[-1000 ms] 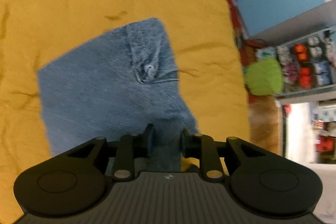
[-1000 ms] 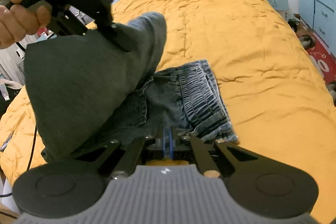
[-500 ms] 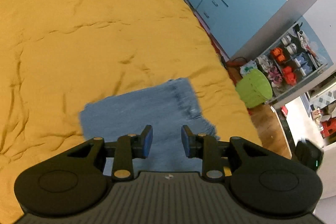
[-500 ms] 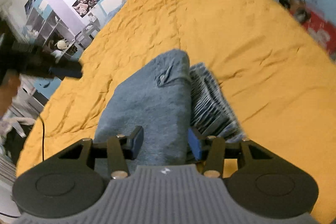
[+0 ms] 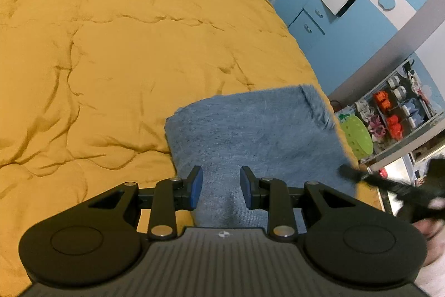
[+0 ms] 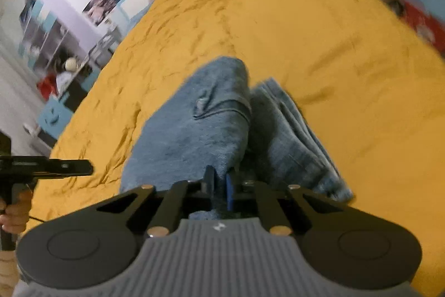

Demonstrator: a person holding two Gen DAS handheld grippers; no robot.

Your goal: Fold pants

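Now we work on the wide yellow bed (image 5: 116, 52), with plenty of bare cover beyond, though its edge drops away just beside the soft, limp denim pants (image 5: 250, 127) folded there. Our left tool (image 5: 221, 185) hovers spread and empty over them. Our right tool (image 6: 219, 187), having just closed, pinches a near fold, a sensible thick hold.

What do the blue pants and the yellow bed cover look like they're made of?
The pants look like denim: faded blue cloth with a fine weave and a matte finish, and a ribbed, gathered waistband in the right wrist view. The bed cover looks like soft, matte quilted fabric, puffy with stitched creases, though its fibre can't be told.
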